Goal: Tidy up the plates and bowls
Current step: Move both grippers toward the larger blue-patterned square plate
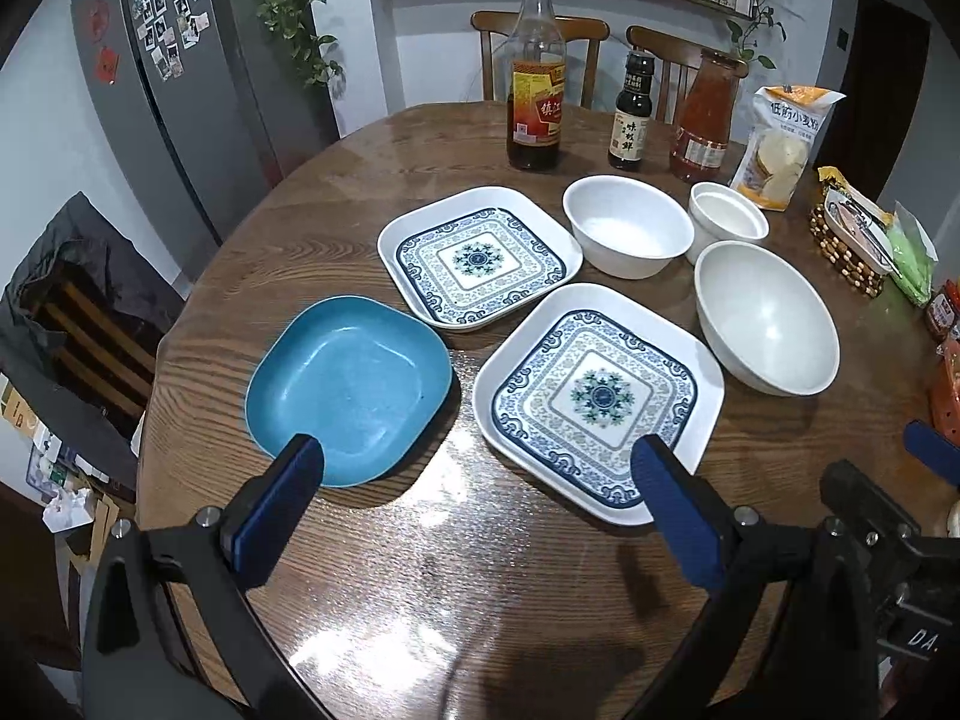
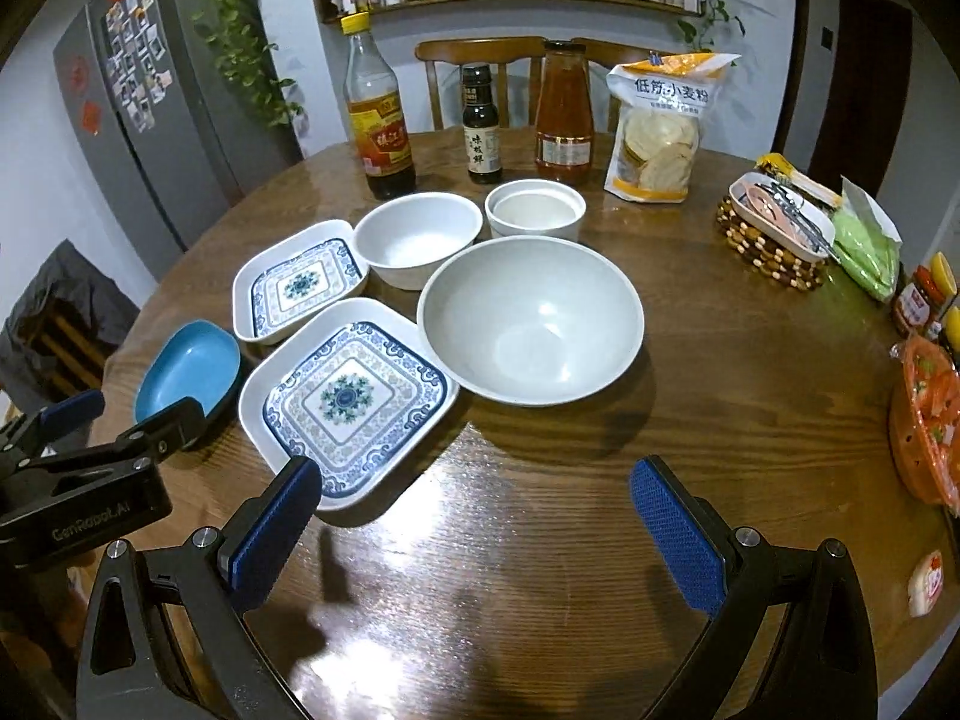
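On the round wooden table (image 1: 456,588) lie a blue square plate (image 1: 348,387), a far patterned square plate (image 1: 480,258) and a near patterned square plate (image 1: 594,399). Behind and beside them stand a medium white bowl (image 1: 627,225), a small white bowl (image 1: 726,216) and a large grey-white bowl (image 1: 765,318). My left gripper (image 1: 480,468) is open and empty above the table, between the blue plate and the near patterned plate. My right gripper (image 2: 474,498) is open and empty in front of the large bowl (image 2: 531,318), beside the near patterned plate (image 2: 348,399).
Three bottles (image 1: 536,72) and a flour bag (image 1: 780,138) stand at the far side. A beaded basket (image 2: 774,234), green packet (image 2: 867,246) and an orange bag (image 2: 927,420) line the right edge. Chairs (image 1: 540,54) stand behind; a fridge (image 1: 180,72) stands to the left.
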A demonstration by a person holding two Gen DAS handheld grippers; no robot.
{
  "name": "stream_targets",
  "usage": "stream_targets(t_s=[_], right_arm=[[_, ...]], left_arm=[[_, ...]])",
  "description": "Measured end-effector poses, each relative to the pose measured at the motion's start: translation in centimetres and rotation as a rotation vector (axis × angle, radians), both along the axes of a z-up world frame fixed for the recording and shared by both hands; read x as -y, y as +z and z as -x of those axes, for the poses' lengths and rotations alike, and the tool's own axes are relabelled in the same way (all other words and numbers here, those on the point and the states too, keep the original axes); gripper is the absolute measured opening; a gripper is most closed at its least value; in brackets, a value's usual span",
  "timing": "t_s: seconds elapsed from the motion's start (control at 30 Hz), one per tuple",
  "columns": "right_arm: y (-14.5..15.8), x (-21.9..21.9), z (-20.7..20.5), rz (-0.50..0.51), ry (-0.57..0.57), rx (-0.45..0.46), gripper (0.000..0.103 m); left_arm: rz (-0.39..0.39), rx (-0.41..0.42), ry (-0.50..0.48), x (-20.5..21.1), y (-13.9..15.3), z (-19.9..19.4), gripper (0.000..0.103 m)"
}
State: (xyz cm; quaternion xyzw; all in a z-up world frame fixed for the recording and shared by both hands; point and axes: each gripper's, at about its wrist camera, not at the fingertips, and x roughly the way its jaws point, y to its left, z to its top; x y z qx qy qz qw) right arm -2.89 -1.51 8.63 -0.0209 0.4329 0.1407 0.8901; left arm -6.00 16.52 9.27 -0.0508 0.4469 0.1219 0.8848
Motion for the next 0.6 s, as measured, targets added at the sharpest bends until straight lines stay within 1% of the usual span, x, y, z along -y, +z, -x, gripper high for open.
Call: stream_targets(t_s=[0.23, 0.37, 0.6], right_arm=[[-0.29, -0.6, 0.2, -0.005, -0.025, 0.012, 0.103], [-0.43, -0.72, 0.38, -0.001, -0.039, 0.015, 0.103], [-0.51, -0.75, 0.43, 0.003, -0.06, 0.011, 0.103]], left_arm=[[-0.02, 0.011, -0.02, -0.59, -0.42, -0.13, 0.103], [-0.004, 0.012, -0.036, -0.85, -0.78, -0.32, 0.103], [-0.015, 0.019, -0.072, -0.47, -0.93, -0.38, 0.103]])
